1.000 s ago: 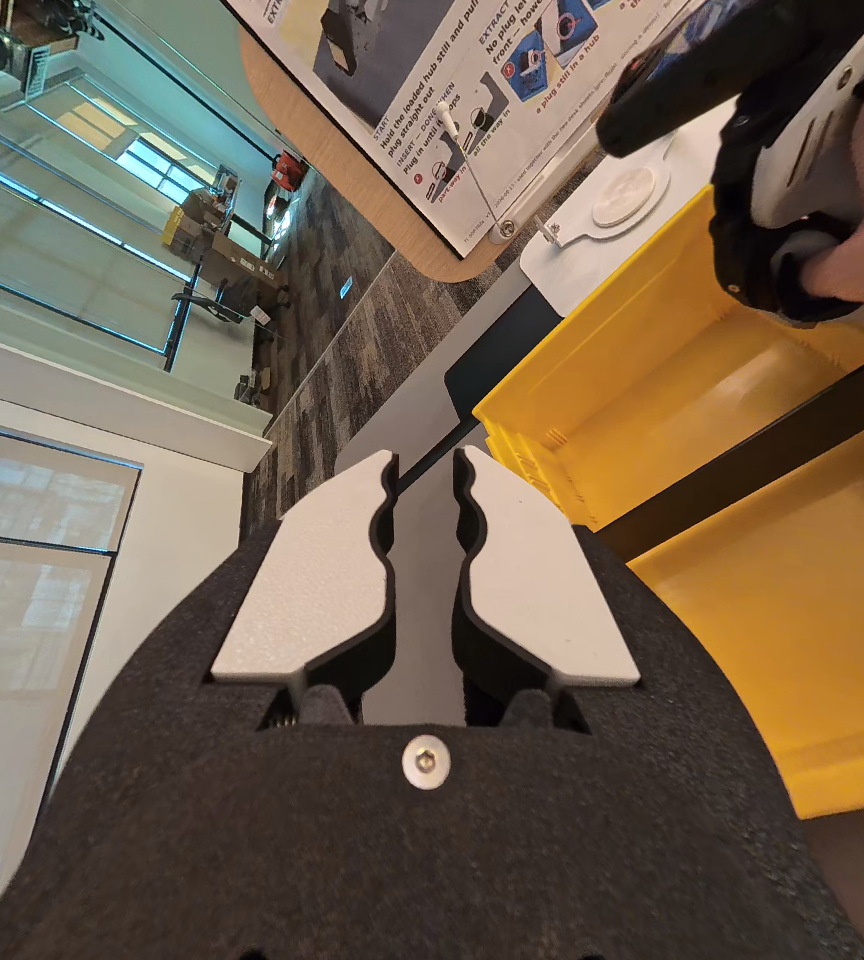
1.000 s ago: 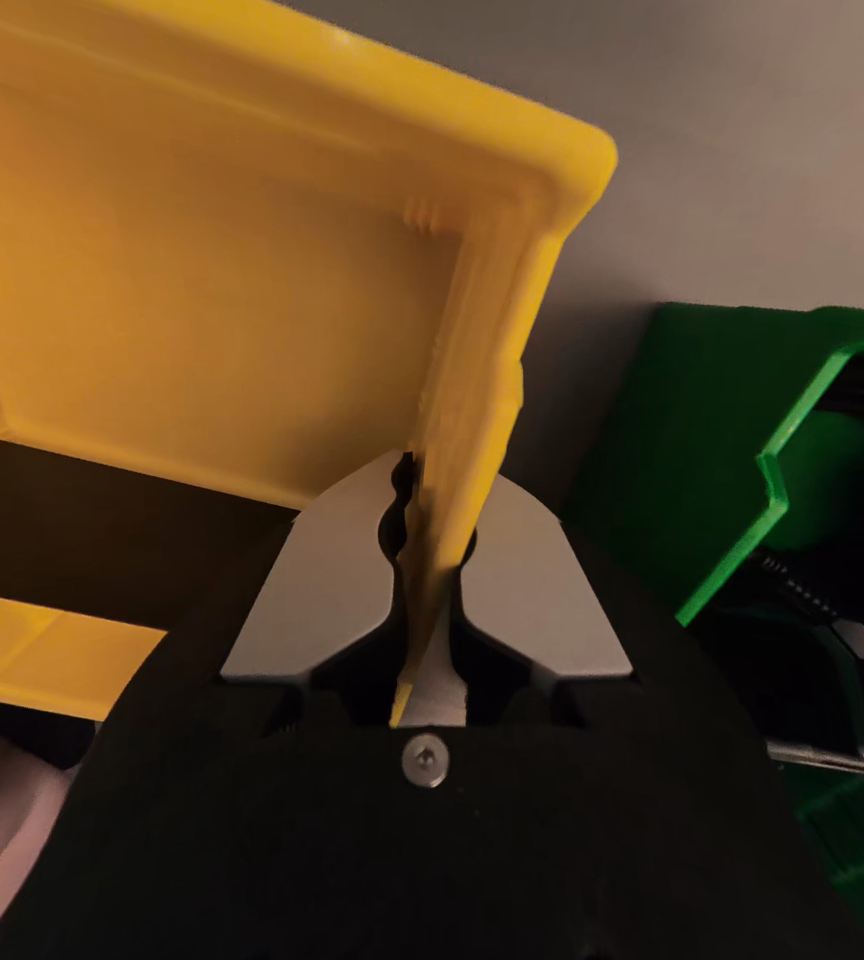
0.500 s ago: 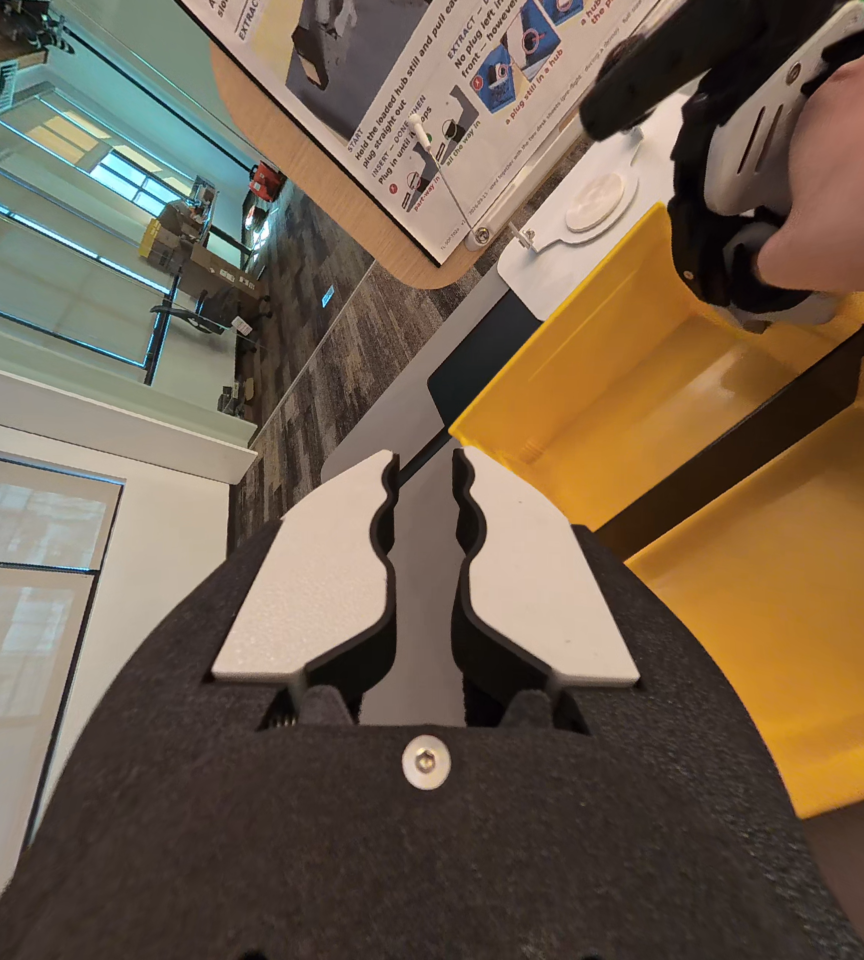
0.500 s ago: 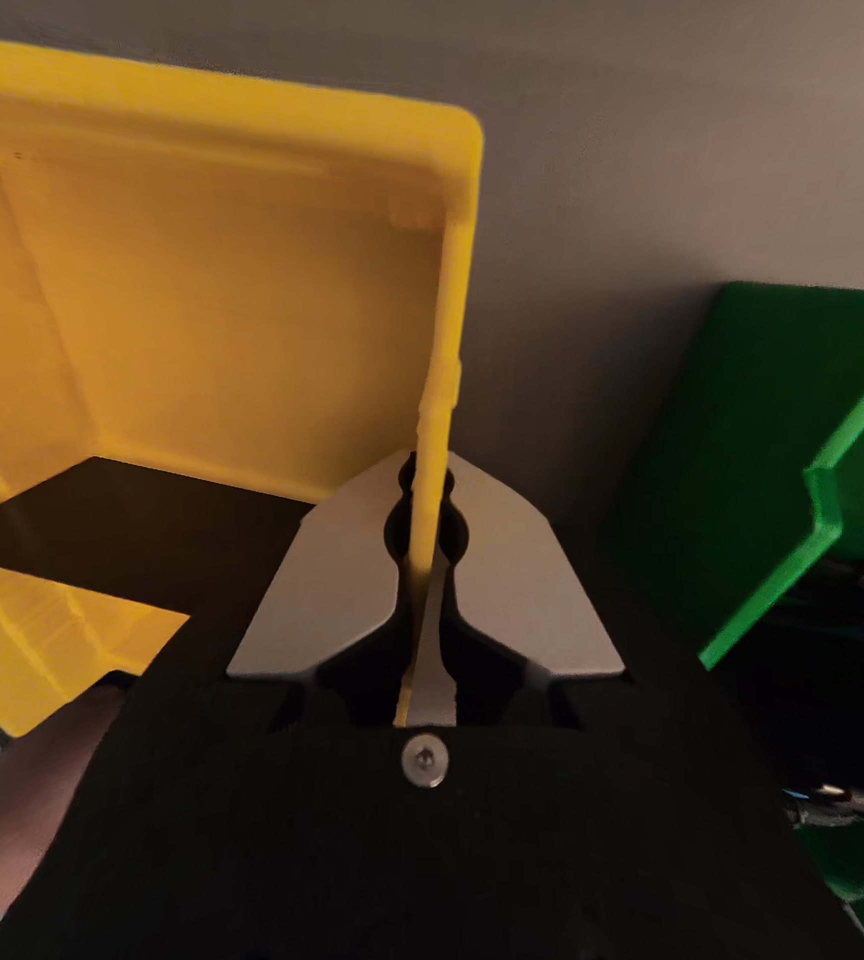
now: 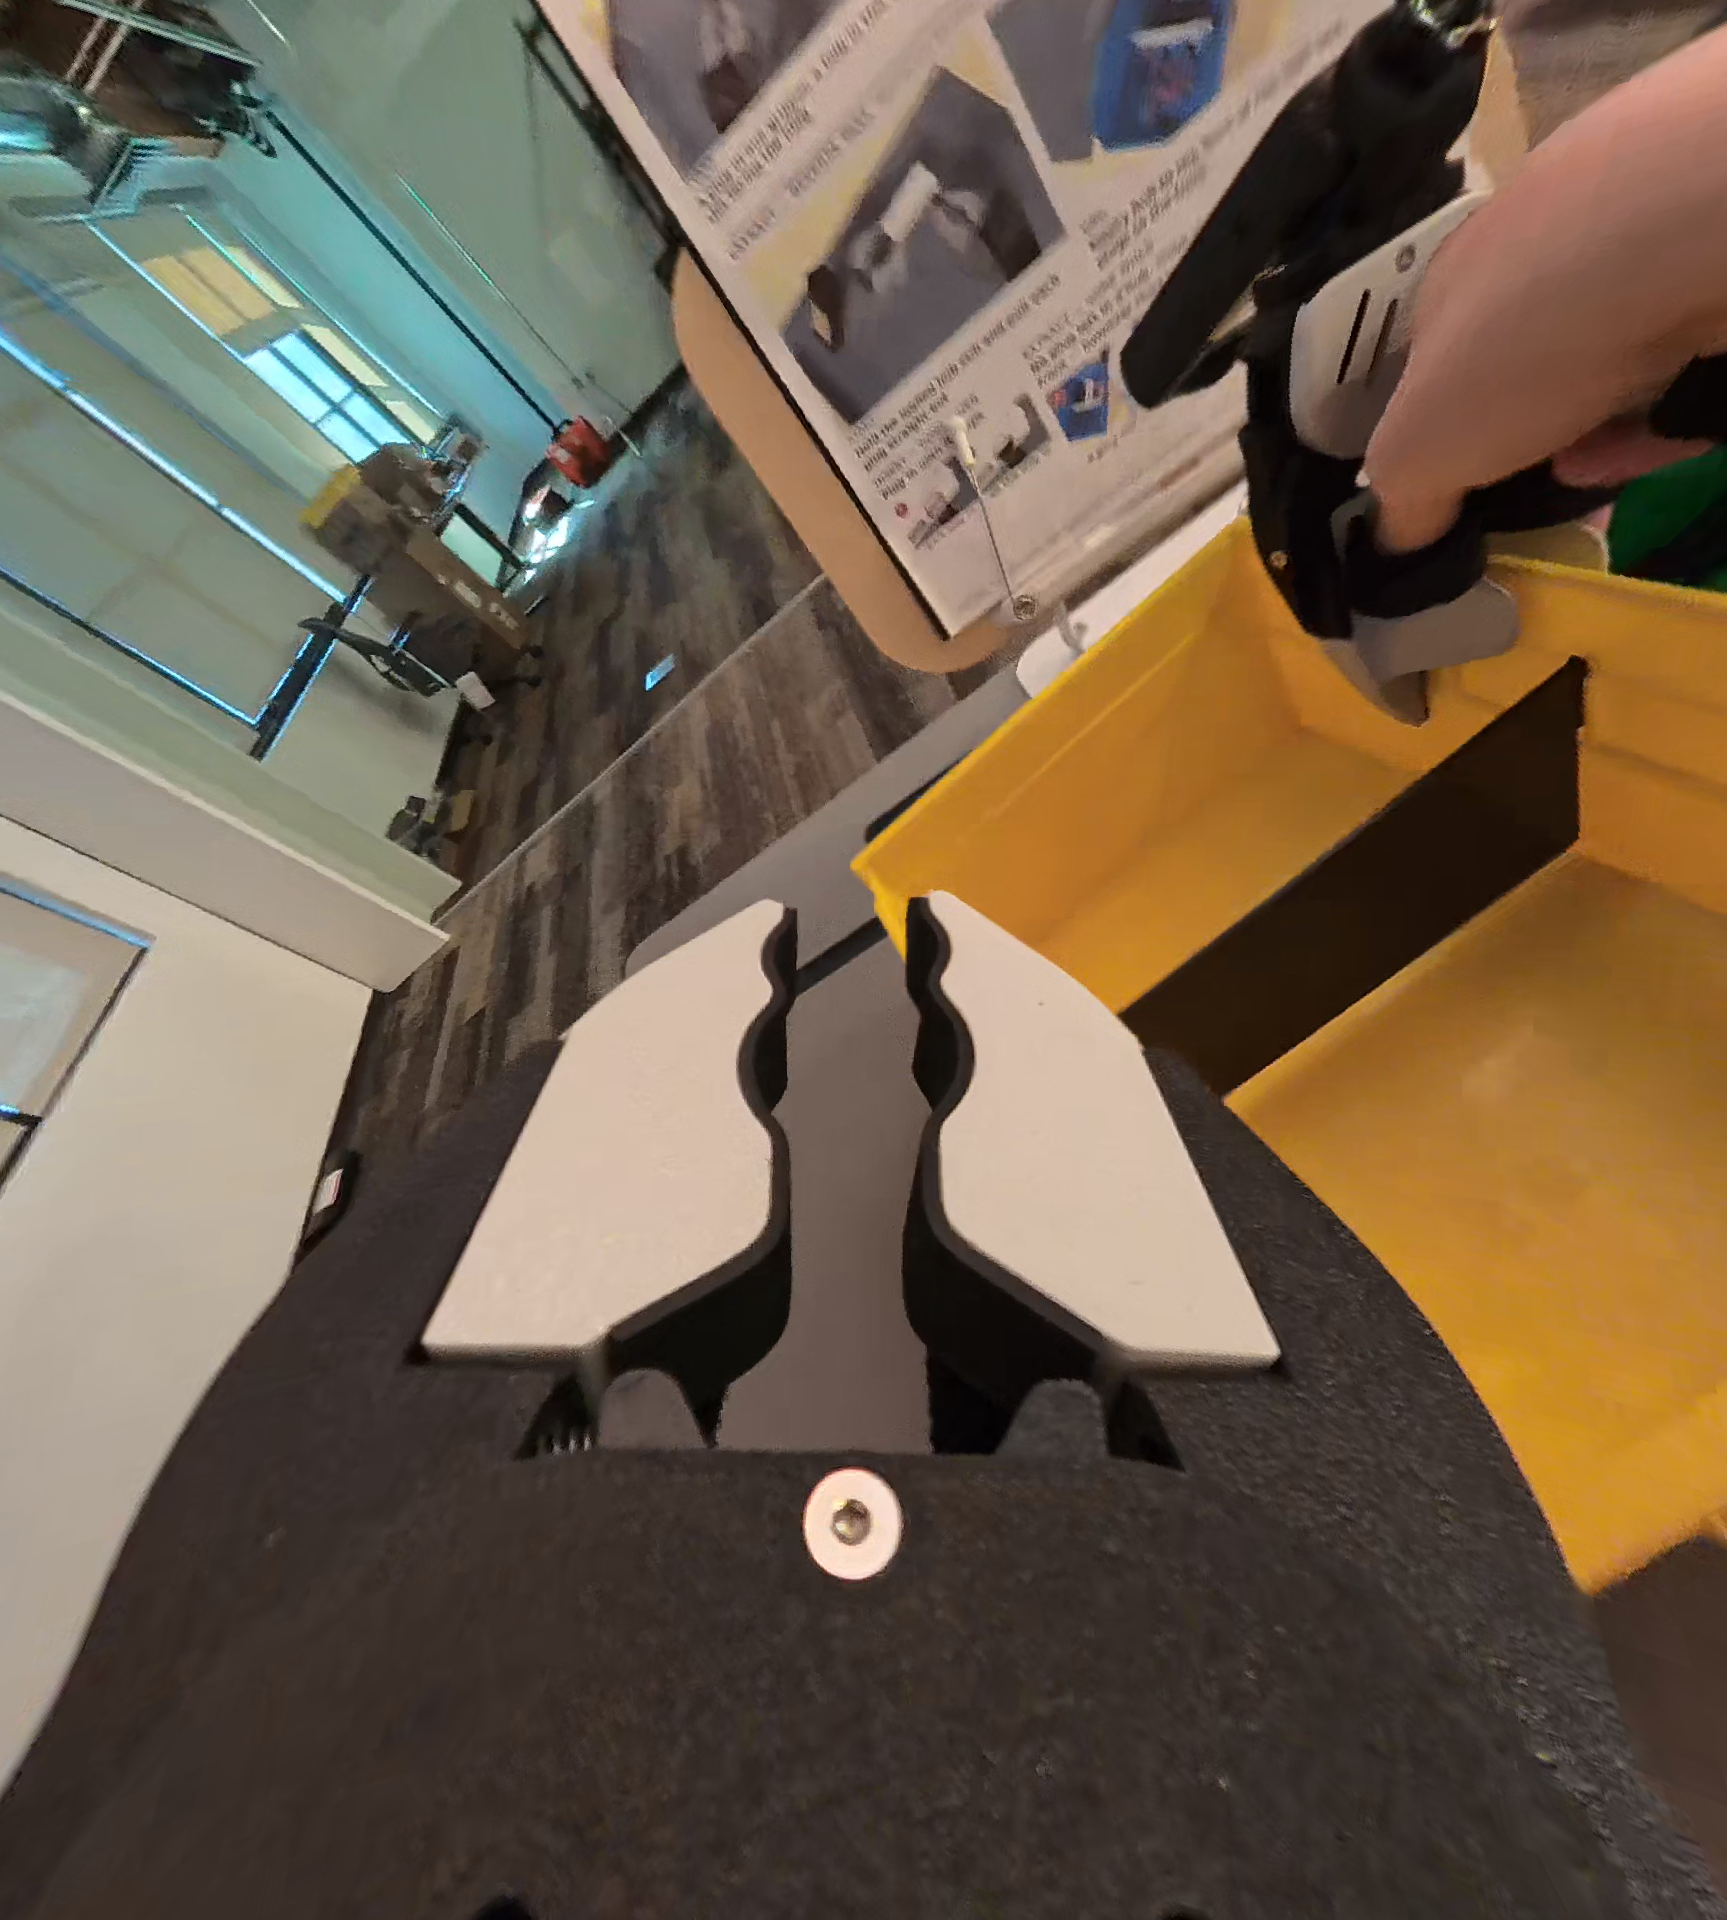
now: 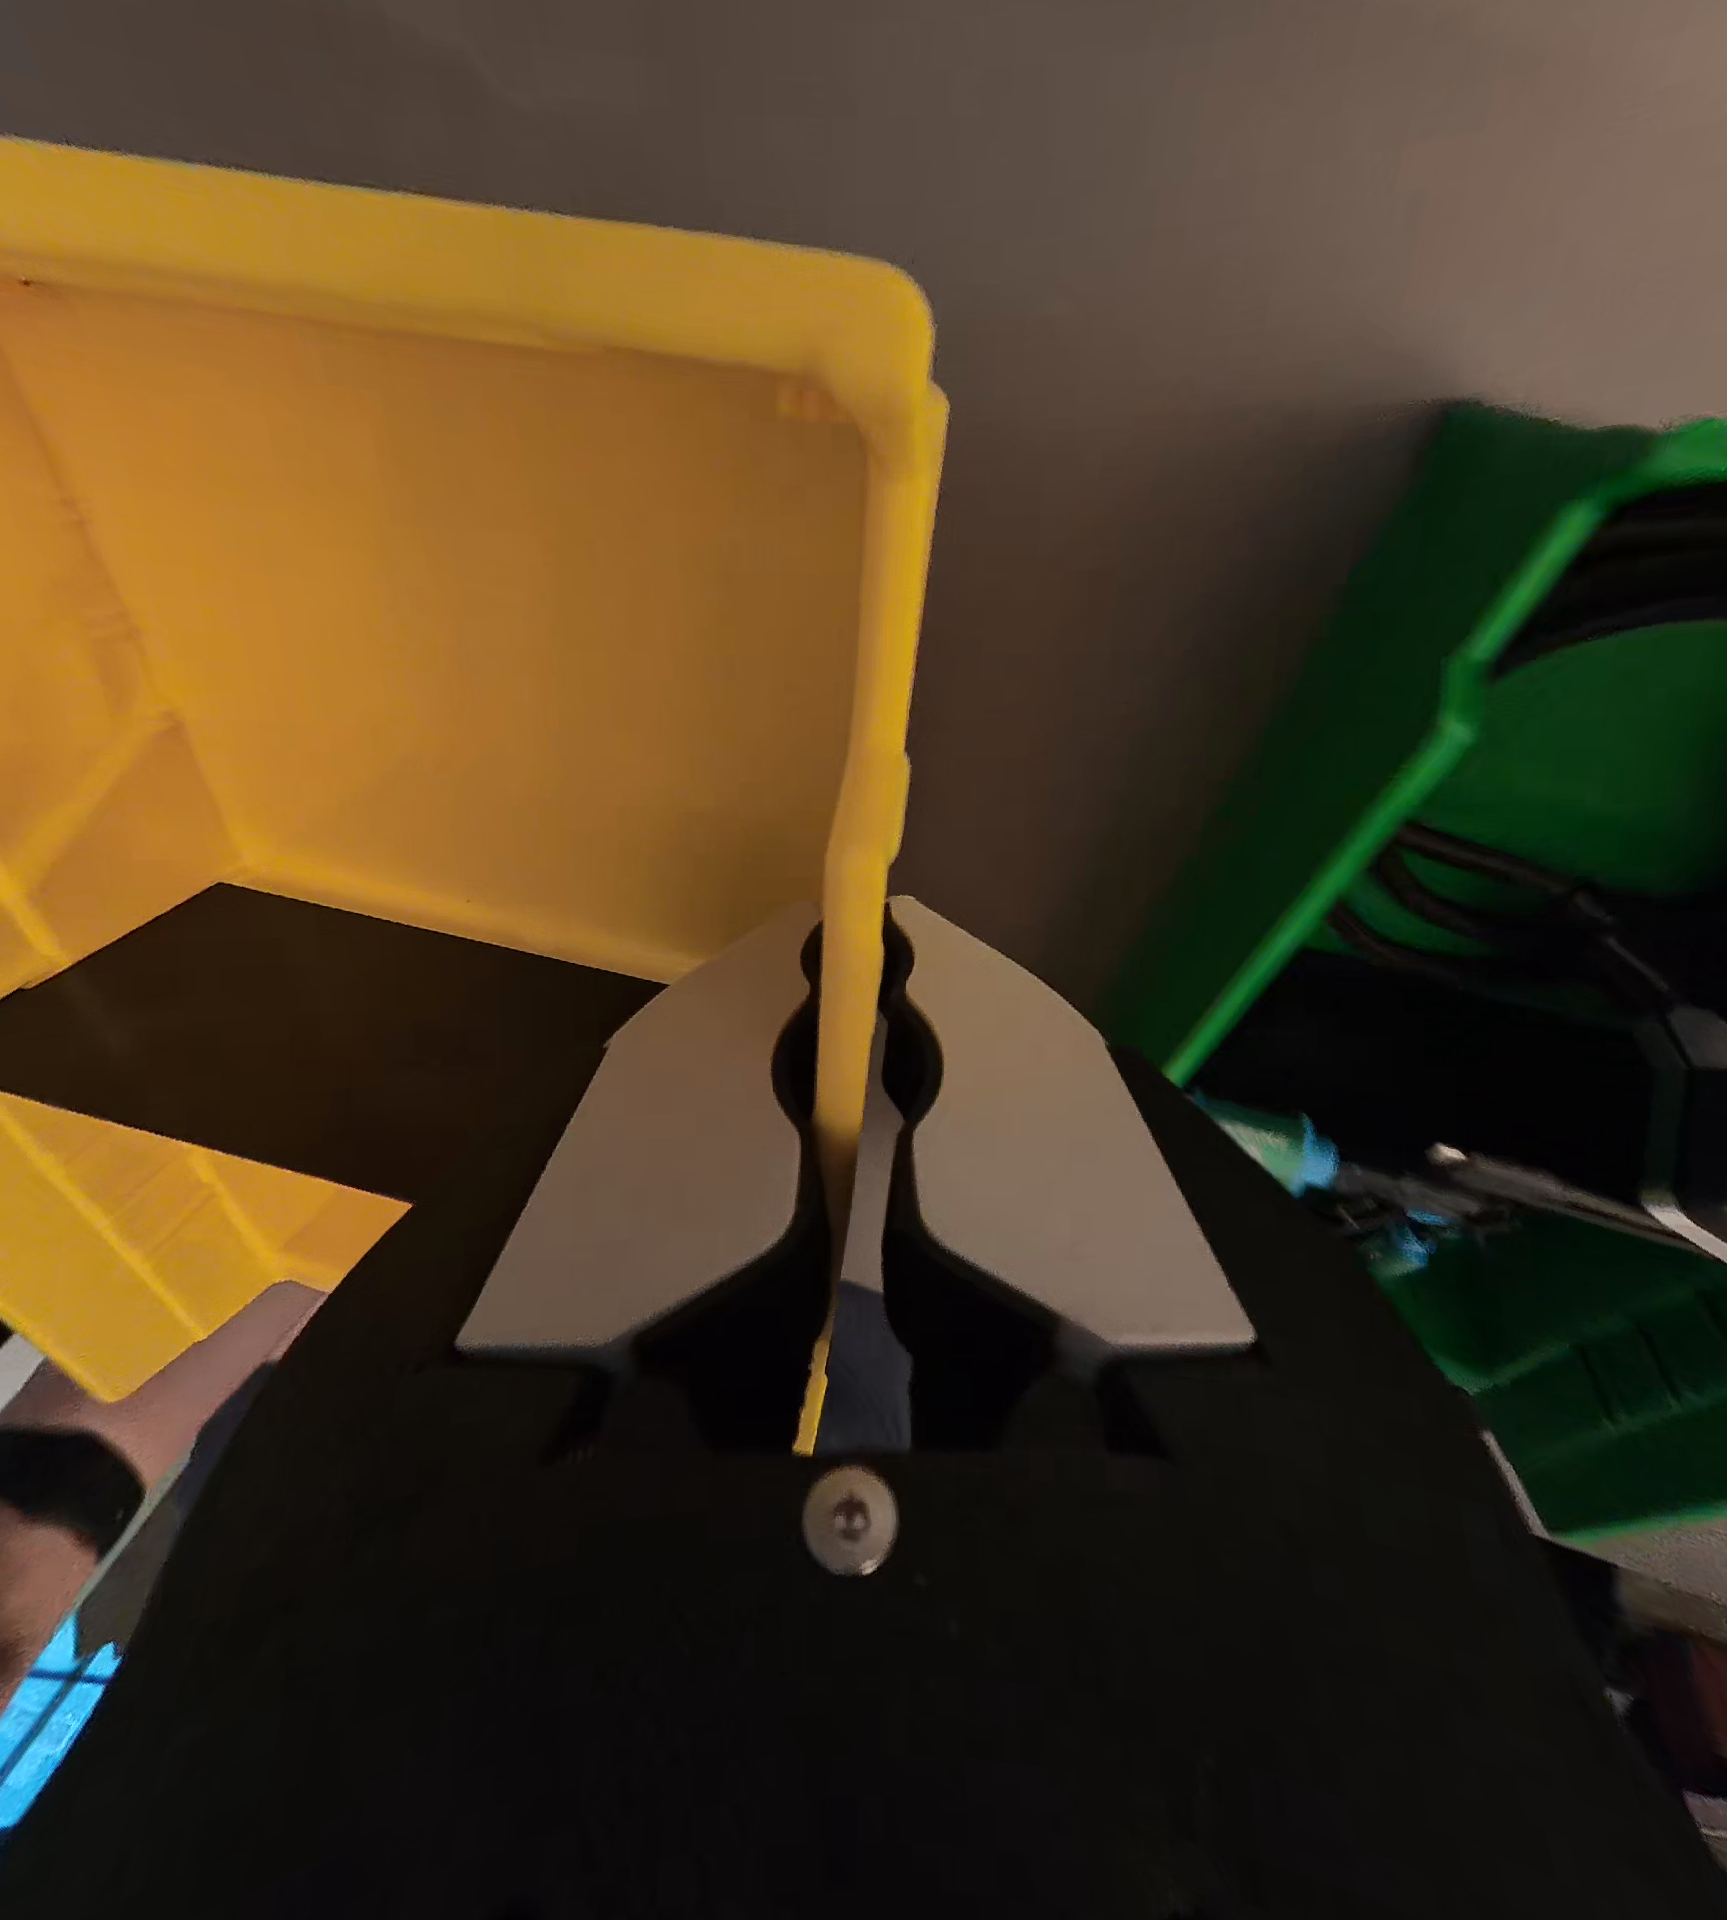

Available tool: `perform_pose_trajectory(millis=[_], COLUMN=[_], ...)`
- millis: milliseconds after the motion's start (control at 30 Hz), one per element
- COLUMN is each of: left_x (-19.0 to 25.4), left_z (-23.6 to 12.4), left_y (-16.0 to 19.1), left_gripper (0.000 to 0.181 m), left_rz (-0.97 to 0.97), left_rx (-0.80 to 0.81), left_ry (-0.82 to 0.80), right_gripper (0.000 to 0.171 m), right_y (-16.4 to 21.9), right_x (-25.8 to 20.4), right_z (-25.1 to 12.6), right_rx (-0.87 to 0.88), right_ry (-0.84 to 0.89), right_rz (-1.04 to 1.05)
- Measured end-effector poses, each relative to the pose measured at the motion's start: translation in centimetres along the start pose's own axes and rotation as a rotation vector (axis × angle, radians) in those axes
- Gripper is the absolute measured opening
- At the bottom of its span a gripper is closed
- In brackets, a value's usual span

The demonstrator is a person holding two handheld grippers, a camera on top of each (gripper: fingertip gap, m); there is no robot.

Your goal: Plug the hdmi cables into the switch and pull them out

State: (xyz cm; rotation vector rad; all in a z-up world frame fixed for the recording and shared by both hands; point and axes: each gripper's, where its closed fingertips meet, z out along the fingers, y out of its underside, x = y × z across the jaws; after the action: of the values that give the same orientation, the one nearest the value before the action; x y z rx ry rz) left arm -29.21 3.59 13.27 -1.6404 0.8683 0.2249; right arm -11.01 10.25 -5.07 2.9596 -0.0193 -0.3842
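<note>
Right tool (image 6: 854,935) clamped on the side wall of the yellow bin (image 6: 402,582) — the wall runs edge-on between the two fingers, both pressed against it. From the left wrist view the same tool (image 5: 1399,686) grips the bin's far rim, a person's hand (image 5: 1565,312) around its handle.

Yellow bin (image 5: 1565,1195): two compartments split by a black divider (image 5: 1358,925). Both compartments show bare yellow floor; nothing visible in either.

Left tool (image 5: 846,925): fingers parted by a narrow gap, nothing between them, just beside the bin's near corner and outside it.

Green bin (image 6: 1617,790) stands to the right of the yellow one, apart from it on the grey tabletop (image 6: 1150,260). Inside it — coiled black cables (image 6: 1524,904), taken as the hdmi cables, lying toward the back wall. A dark boxy item with metal parts (image 6: 1711,1101) sits at the bin's front opening; too blurred to say whether it is the switch.

Beyond the yellow bin, in the left wrist view, an instruction poster (image 5: 942,229) on a wooden board. A forearm with a dark wristband (image 6: 17,1496) shows at the lower left of the right wrist view.
</note>
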Motion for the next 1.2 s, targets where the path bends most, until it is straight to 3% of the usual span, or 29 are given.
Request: perform_pose_trajectory(millis=[133, 233, 400, 500, 600, 667, 833, 1033, 1133, 1200], left_x=[-0.2, 0.5, 3.9, 6.3, 10.4, 13.6, 22.1, 27.5, 27.5, 26.9], left_z=[-2.8, -4.0, -3.6, -2.6, -0.8, 0.9, 3.7, 2.3, 3.4, 5.1], left_y=[-0.3, -1.0, -1.1, -1.3, -2.3, -3.0, -5.0, -3.9, -2.7, -2.4], left_gripper=[0.020, 0.021, 0.024, 0.025, 0.026, 0.037, 0.039, 0.039, 0.036, 0.037], left_rz=[-0.088, -0.094, -0.001, 0.047, 0.036, 0.016, 0.099, 0.377, 0.360, 0.240], left_rx=[0.066, 0.116, 0.087, 0.064, 0.069, 0.072, 0.258, 0.586, 0.553, 0.446], left_ry=[0.068, 0.115, 0.227, 0.289, 0.434, 0.531, 0.720, 0.874, 0.904, 0.904], right_gripper=[0.008, 0.008, 0.007, 0.007, 0.008, 0.008, 0.008, 0.009, 0.009, 0.009], right_y=[0.9, 2.7, 10.2, 16.9, 23.5, 27.0, 31.5, 28.9, 25.9, 23.8], right_x=[3.6, 9.3, 23.4, 32.3, 39.8, 43.9, 50.2, 53.1, 53.1, 52.9], right_z=[-5.3, -9.7, -16.5, -18.2, -17.8, -16.8, -12.4, -6.9, -5.2, -4.5], right_rx=[0.051, 0.128, 0.248, 0.279, 0.257, 0.231, 0.132, 0.074, 0.073, 0.084], right_ry=[-0.030, -0.069, -0.091, -0.072, -0.035, -0.005, -0.001, -0.050, -0.079, -0.087], right_rz=[0.036, 0.116, 0.351, 0.538, 0.693, 0.760, 0.807, 0.710, 0.642, 0.612])
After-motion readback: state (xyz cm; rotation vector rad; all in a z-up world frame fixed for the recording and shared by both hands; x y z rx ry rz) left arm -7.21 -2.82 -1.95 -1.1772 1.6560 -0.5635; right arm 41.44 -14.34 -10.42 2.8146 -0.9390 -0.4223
